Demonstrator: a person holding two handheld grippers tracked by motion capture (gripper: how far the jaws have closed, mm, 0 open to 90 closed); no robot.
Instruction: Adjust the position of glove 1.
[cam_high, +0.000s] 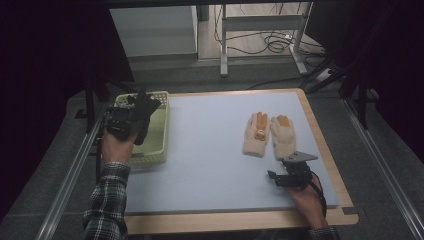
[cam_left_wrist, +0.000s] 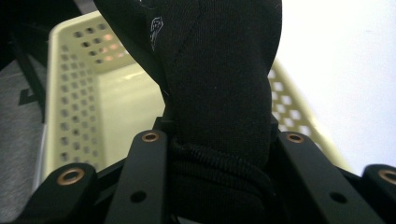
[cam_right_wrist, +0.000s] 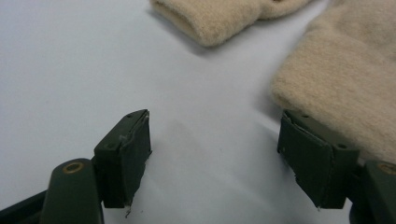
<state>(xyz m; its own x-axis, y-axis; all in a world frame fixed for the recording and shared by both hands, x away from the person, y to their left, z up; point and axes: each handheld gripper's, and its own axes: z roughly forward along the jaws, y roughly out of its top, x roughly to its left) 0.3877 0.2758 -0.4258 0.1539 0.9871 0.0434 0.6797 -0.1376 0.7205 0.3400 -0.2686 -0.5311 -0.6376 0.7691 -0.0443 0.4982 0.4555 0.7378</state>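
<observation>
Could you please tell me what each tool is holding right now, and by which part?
The left tool grips a black glove by its ribbed cuff; the right tool is open, holding nothing.

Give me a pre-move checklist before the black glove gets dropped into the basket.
1. Left tongs clamped on the black glove: ok.
2. Glove over the basket: ok, in the high view.
3. Basket floor under the glove bare: ok in the left gripper view; the near end is hidden.
4. Right tongs open, holding nothing: ok.
5. Beige gloves still on the mat: ok.
6. Glove clear of the basket rim: cannot tell.
</observation>
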